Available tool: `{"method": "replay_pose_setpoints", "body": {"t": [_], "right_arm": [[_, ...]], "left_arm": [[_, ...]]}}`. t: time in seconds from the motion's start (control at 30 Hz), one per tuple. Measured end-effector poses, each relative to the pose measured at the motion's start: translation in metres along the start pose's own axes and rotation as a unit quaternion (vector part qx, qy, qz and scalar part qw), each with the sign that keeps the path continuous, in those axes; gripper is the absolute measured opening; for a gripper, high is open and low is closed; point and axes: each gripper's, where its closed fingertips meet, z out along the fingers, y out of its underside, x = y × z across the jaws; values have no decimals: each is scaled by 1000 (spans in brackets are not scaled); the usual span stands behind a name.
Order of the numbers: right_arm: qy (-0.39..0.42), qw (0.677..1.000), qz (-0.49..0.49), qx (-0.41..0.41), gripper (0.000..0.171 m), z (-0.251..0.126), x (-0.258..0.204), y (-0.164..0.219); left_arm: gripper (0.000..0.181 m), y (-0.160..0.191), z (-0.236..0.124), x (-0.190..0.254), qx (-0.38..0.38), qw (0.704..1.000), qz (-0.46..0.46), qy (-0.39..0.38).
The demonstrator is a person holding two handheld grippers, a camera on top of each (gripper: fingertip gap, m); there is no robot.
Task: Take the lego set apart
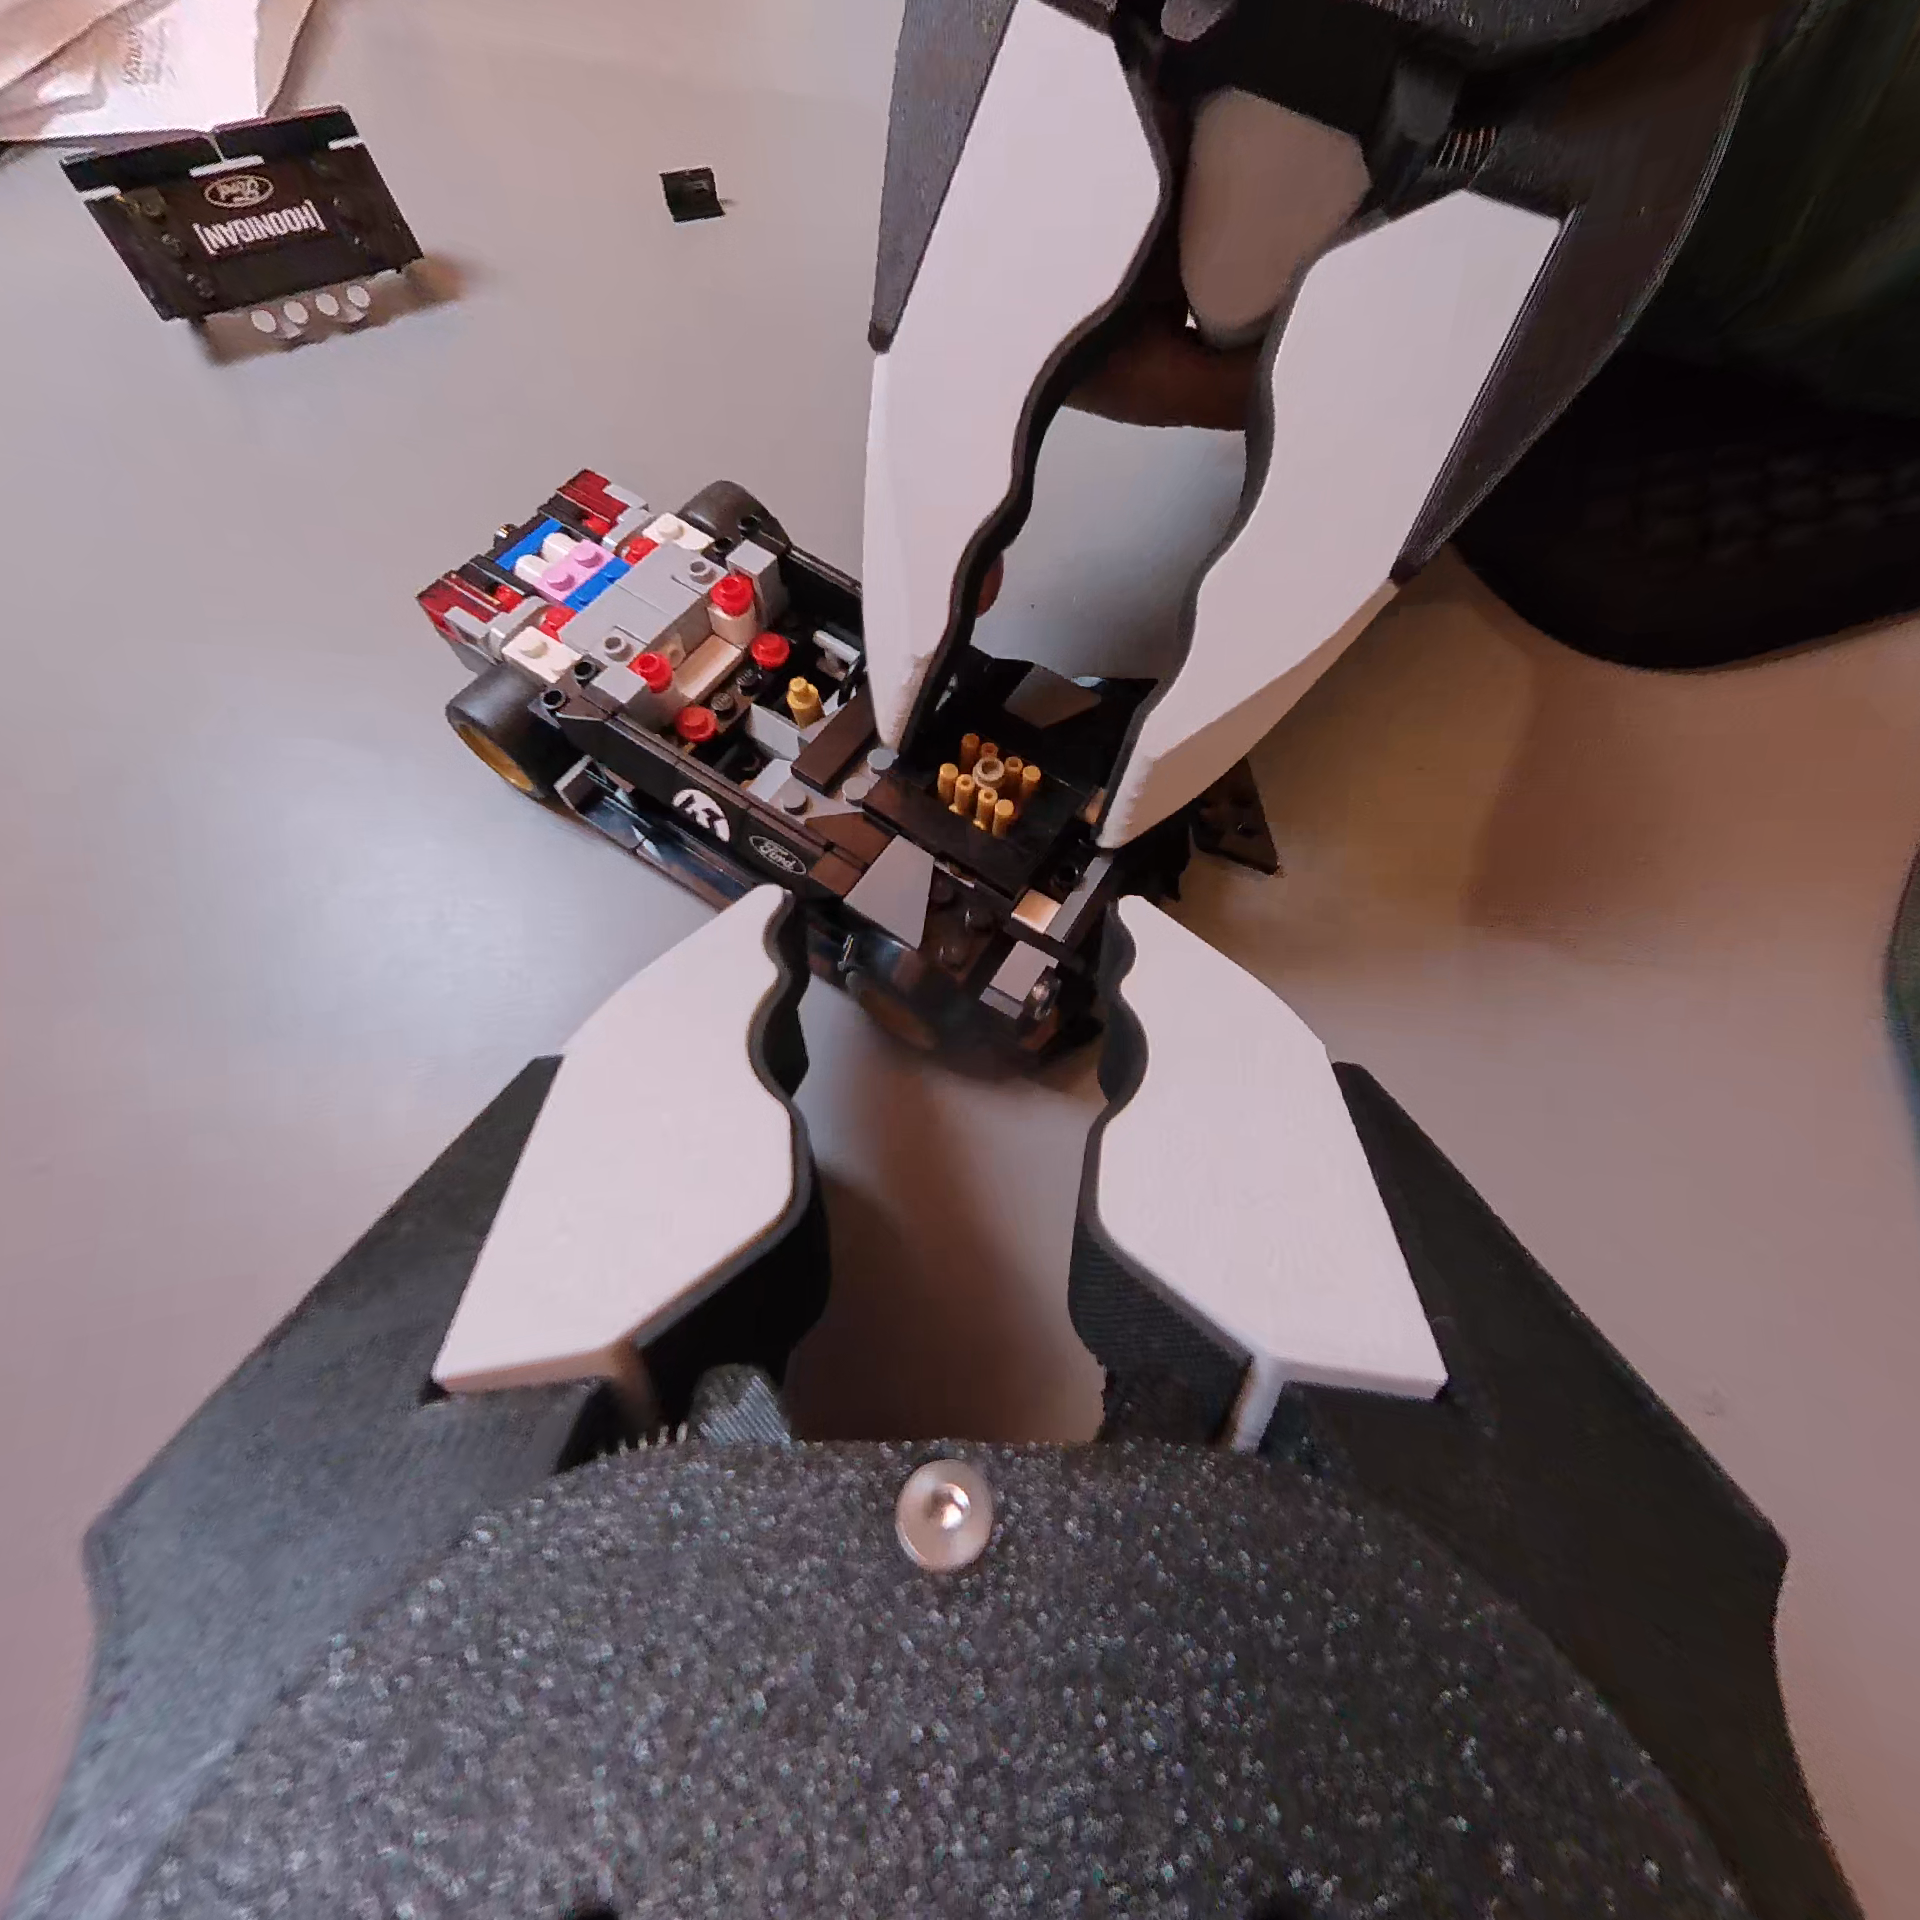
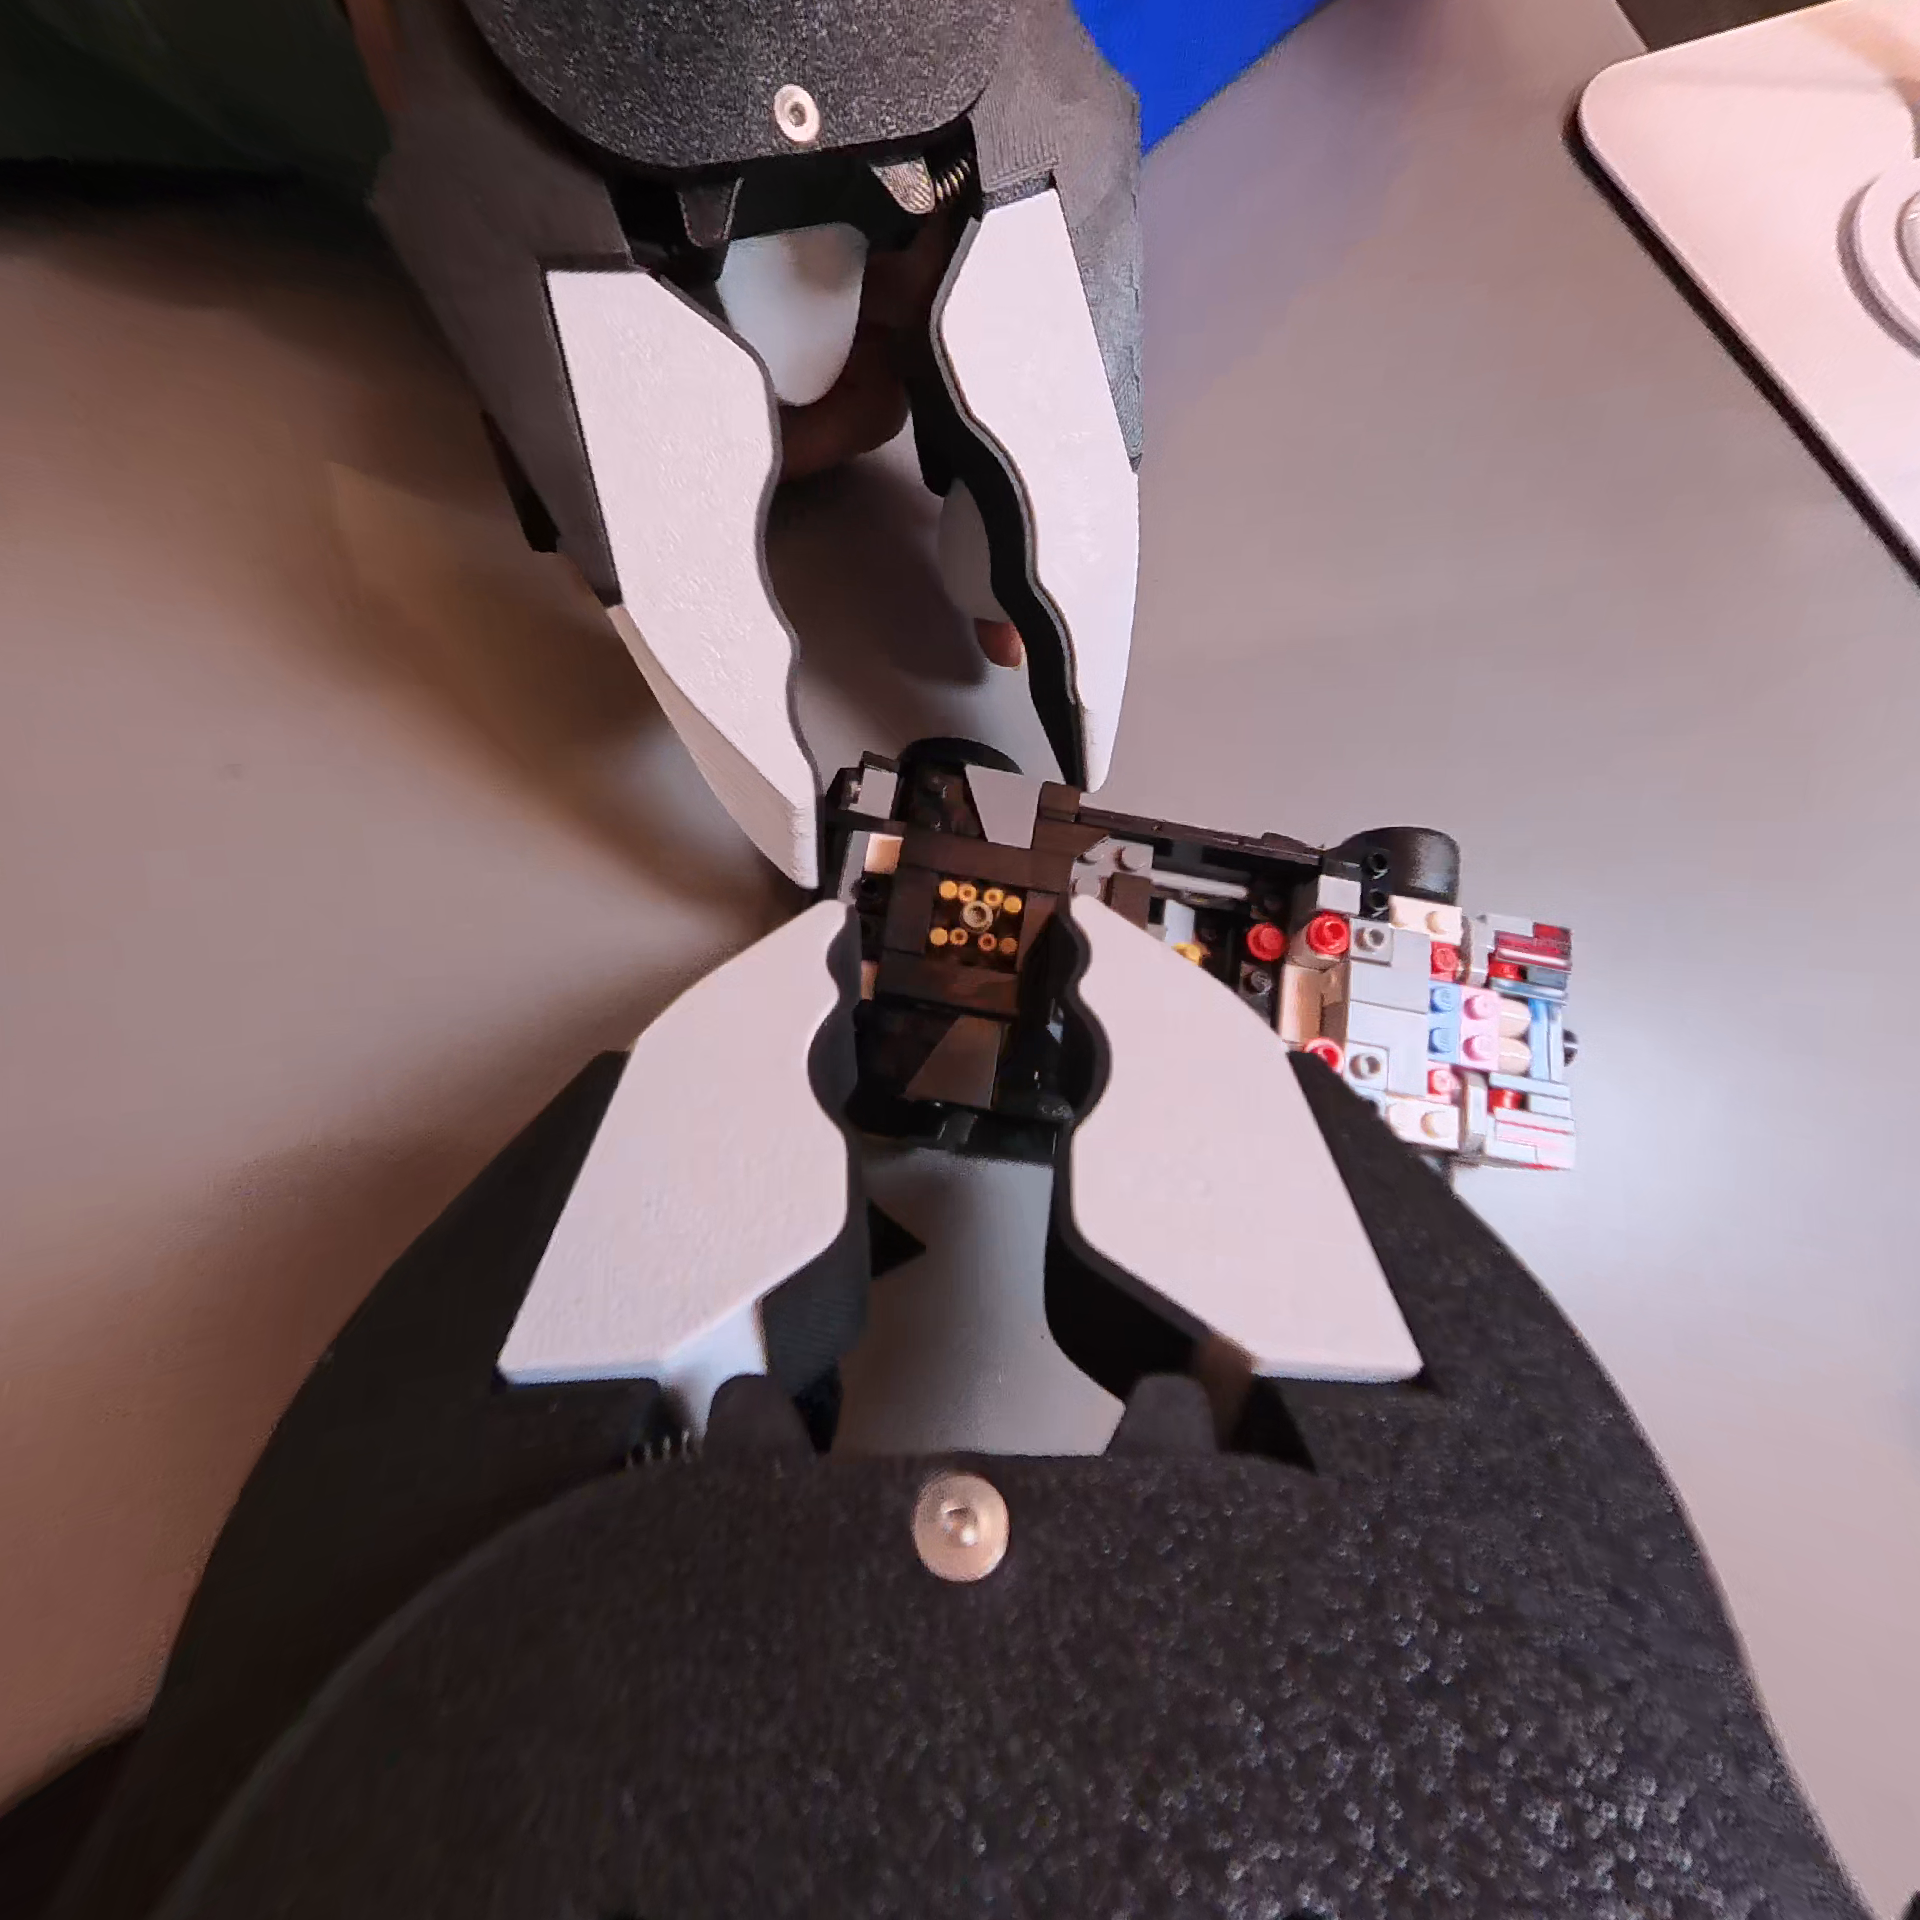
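Observation:
A partly stripped black lego car [image 1: 665, 665] lies on the grey table, with grey, red, blue and pink bricks at its rear and a gold-piped engine block [image 1: 987, 790] near its front. My left gripper [image 1: 951, 920] is closed on the car's front end, one finger on each side. My right gripper [image 1: 1006, 777] comes in from the far side and its fingertips clamp the engine block section. In the right wrist view my right gripper [image 2: 961, 920] straddles the engine block [image 2: 977, 920]. There the left gripper [image 2: 945, 821] holds the nose of the car [image 2: 1382, 997].
A detached black roof panel [image 1: 249, 223] with white studs lies at the far left, a small black piece [image 1: 691, 192] near it, and white paper [image 1: 135, 52] in the corner. A black triangular piece [image 1: 1242, 821] lies beside the car. A pale tray [image 2: 1766, 208] sits at the right. Both grippers' tips are close together, under 4 cm apart.

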Motion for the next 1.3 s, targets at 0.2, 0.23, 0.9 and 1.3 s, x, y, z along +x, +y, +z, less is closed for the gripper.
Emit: {"method": "replay_pose_setpoints", "body": {"t": [0.2, 0.23, 0.9, 1.3], "right_arm": [[26, 1000, 8, -4, 32, 2, 7, -1], [32, 999, 4, -6, 33, 2, 8, -1], [30, 999, 38, -4, 33, 5, 10, 0], [34, 998, 51, 19, 32, 7, 14, -6]], "left_arm": [[52, 3, 3, 2, -12, 1000, 11, -4], [52, 3, 3, 2, -12, 1000, 12, -6], [55, 4, 7, -2, -21, 999, 15, -31], [57, 3, 6, -5, -17, 999, -2, -31]]}}
